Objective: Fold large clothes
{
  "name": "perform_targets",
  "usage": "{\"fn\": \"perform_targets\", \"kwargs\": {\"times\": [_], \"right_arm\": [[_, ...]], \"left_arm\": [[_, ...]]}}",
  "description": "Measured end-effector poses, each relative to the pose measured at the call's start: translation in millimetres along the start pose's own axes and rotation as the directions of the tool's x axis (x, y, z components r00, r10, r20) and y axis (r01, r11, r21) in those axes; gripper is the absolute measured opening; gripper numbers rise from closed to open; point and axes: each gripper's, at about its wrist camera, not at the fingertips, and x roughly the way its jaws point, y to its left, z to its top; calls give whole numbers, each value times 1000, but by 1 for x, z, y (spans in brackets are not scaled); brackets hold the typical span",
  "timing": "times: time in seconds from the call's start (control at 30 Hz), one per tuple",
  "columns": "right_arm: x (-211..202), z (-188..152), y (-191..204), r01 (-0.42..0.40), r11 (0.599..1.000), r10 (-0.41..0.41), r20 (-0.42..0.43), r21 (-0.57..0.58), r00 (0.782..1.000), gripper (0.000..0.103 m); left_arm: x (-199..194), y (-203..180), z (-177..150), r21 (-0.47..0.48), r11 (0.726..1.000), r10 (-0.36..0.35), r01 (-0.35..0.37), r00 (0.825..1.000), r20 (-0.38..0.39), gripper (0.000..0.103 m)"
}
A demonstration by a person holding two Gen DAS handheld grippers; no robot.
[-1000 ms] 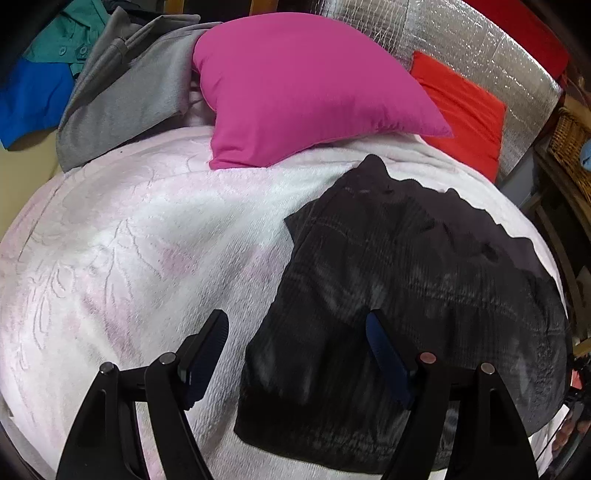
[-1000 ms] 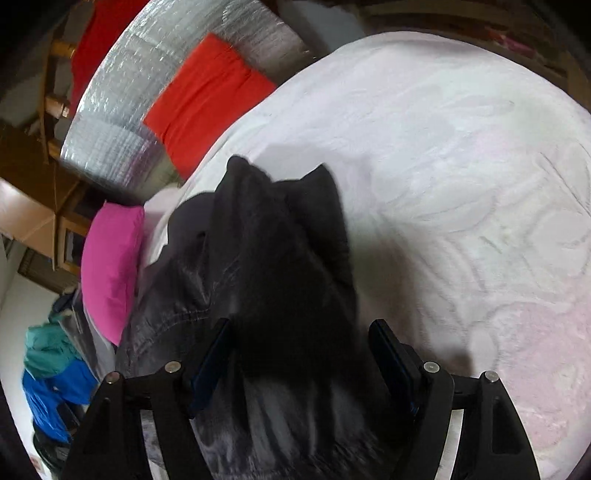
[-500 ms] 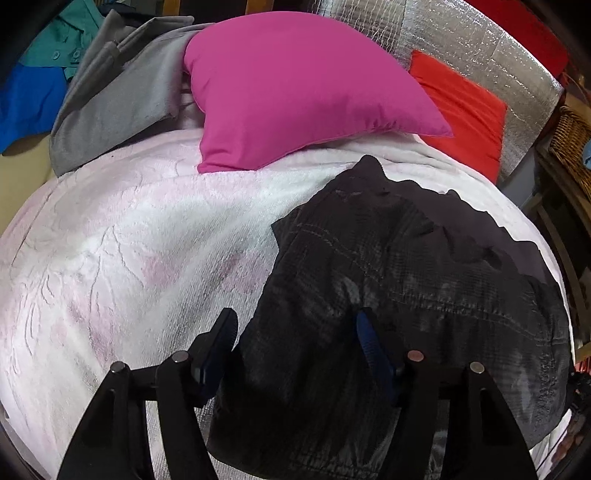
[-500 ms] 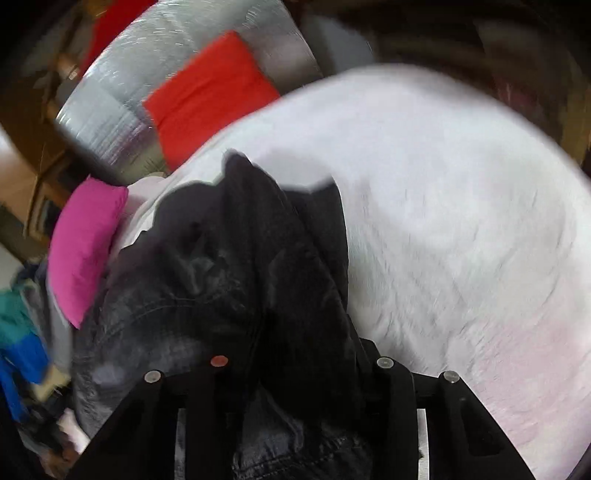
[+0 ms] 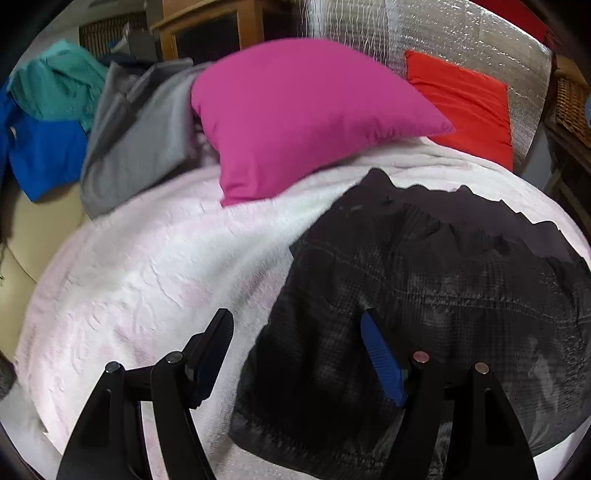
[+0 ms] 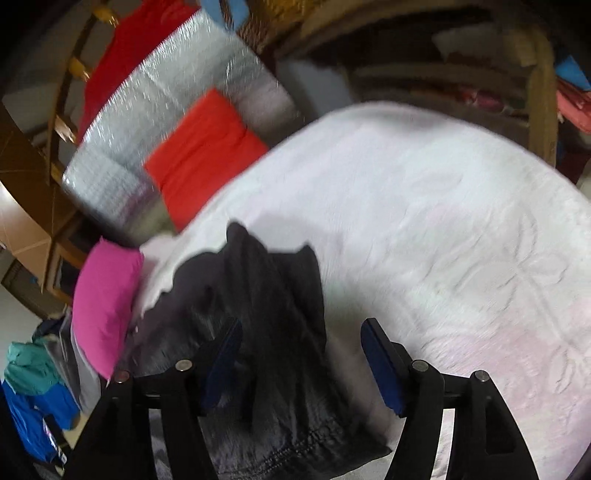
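Observation:
A black quilted garment lies bunched on the white and pink bedspread. My left gripper hovers over its near left edge. The jaws are opening a little, with the cloth below them and untouched. In the right wrist view a raised fold of the same garment runs back between the fingers of my right gripper. Those jaws are opening too, and the blue pads stand clear of the cloth.
A pink pillow, a red cushion and a silver foil panel line the far side of the bed. Grey, blue and teal clothes are piled at the far left. A wicker basket stands at right.
The right gripper closed on the black fold half a second ago, and has now let go and drawn up and back. The left gripper has tilted up a little.

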Motion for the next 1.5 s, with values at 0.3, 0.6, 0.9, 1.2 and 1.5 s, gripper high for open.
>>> {"fn": "perform_targets", "kwargs": {"times": [0.3,0.6,0.9,1.2,1.5], "right_arm": [[-22,-16,47,-92,979,110,92,-181,990,72],[17,-54,83,-94,949,58,-127,-301,990,72],[52,-77,101,0,895,-119,-238,-446,964,86],[56,-78,105,-4,877,-135,-254,-480,958,89],[30,-73,98,-22,905,-69,-197,-425,978,90]], "left_arm": [[-29,-10,-2,40,996,79,-84,990,115,74],[-41,-24,-8,104,986,110,-129,979,173,74],[-46,-28,-11,131,981,112,-140,974,198,74],[-47,-31,-12,140,980,111,-141,973,203,74],[-52,-33,-13,148,979,107,-140,971,212,74]]}}
